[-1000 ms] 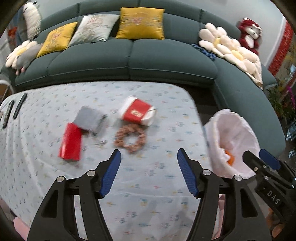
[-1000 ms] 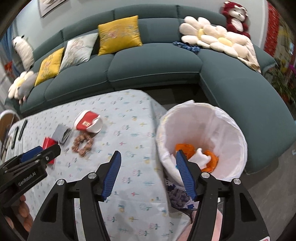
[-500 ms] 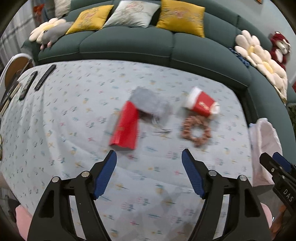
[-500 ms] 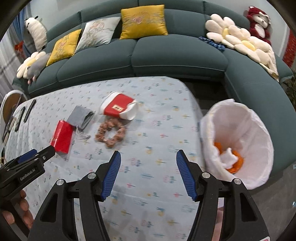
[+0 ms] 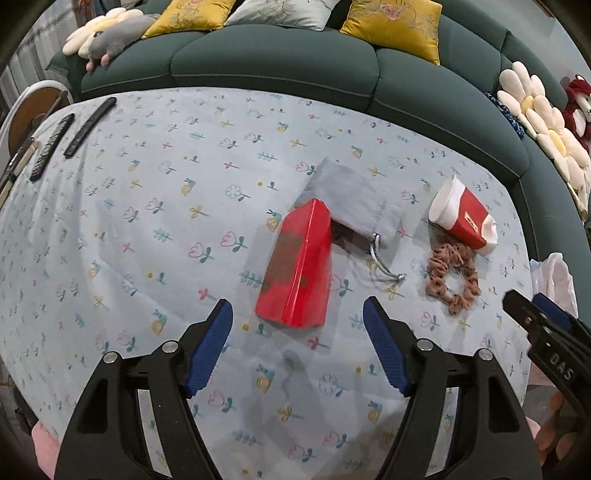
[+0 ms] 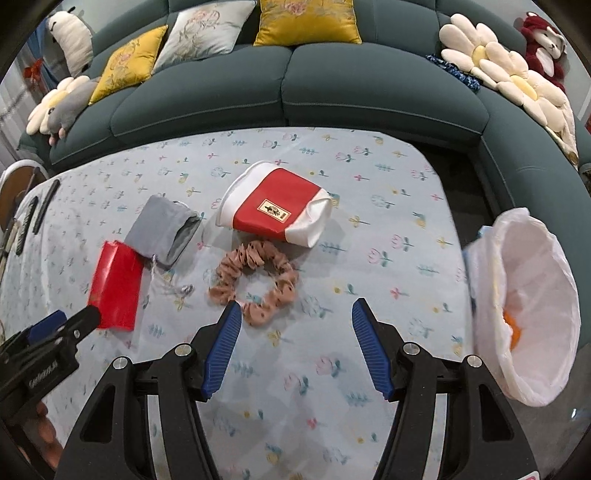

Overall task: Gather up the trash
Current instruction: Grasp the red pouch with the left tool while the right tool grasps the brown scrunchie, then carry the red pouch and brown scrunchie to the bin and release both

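Observation:
A red box (image 5: pixel 298 267) lies on the floral tablecloth (image 5: pixel 147 221), just beyond my open, empty left gripper (image 5: pixel 297 317); it also shows in the right wrist view (image 6: pixel 116 286). A grey drawstring pouch (image 5: pixel 351 201) (image 6: pixel 164 229) touches its far end. A red-and-white pouch (image 5: pixel 463 218) (image 6: pixel 275 210) and a pink scrunchie (image 5: pixel 452 277) (image 6: pixel 255 282) lie to the right. My right gripper (image 6: pixel 295 321) is open and empty, just short of the scrunchie. A bin with a white liner (image 6: pixel 532 295) stands off the table's right edge, with orange scraps inside.
Two dark remotes (image 5: pixel 68 138) lie at the table's far left edge. A dark green sofa (image 6: pixel 332 85) with cushions (image 6: pixel 308 22) and plush toys wraps the back and right. A round chair back (image 5: pixel 22 114) stands at the left.
Both grippers swung left, away from the bin. The left one moved from the scrunchie to face the red box and came closer. The right one now faces the scrunchie instead of the bin.

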The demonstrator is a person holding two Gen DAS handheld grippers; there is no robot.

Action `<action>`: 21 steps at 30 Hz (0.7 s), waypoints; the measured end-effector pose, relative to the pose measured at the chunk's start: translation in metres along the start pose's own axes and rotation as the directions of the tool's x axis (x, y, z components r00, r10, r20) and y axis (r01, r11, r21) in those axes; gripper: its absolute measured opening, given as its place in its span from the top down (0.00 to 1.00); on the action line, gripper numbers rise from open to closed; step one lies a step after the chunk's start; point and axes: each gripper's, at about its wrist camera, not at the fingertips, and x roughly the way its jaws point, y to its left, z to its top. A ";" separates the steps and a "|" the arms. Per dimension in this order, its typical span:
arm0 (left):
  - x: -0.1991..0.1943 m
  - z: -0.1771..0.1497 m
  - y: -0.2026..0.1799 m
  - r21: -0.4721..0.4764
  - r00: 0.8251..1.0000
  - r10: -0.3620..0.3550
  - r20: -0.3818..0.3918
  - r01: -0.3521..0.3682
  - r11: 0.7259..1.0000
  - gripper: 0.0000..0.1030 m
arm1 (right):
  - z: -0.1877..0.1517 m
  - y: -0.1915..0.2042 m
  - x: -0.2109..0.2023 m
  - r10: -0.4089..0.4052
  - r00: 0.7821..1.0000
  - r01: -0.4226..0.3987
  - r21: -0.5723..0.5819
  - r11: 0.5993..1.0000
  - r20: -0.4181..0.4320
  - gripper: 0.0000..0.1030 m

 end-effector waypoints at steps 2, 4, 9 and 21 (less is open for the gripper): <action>0.007 0.004 0.001 -0.004 1.000 -0.009 -0.011 0.009 1.000 0.33 | 0.005 0.004 0.010 -0.007 1.000 0.007 -0.005 1.000 -0.012 0.42; 0.013 0.006 0.002 -0.009 1.000 -0.018 -0.019 0.018 1.000 0.33 | 0.010 0.007 0.023 -0.019 0.999 0.019 -0.009 1.000 -0.027 0.42; 0.029 0.009 0.008 -0.037 0.998 -0.047 -0.049 0.045 0.998 0.46 | 0.015 0.010 0.048 -0.036 0.997 0.035 -0.009 0.999 -0.074 0.43; 0.035 -0.002 0.006 -0.017 0.995 -0.075 -0.058 0.074 0.997 0.76 | 0.000 0.012 0.065 -0.019 0.993 0.016 -0.022 1.000 -0.117 0.81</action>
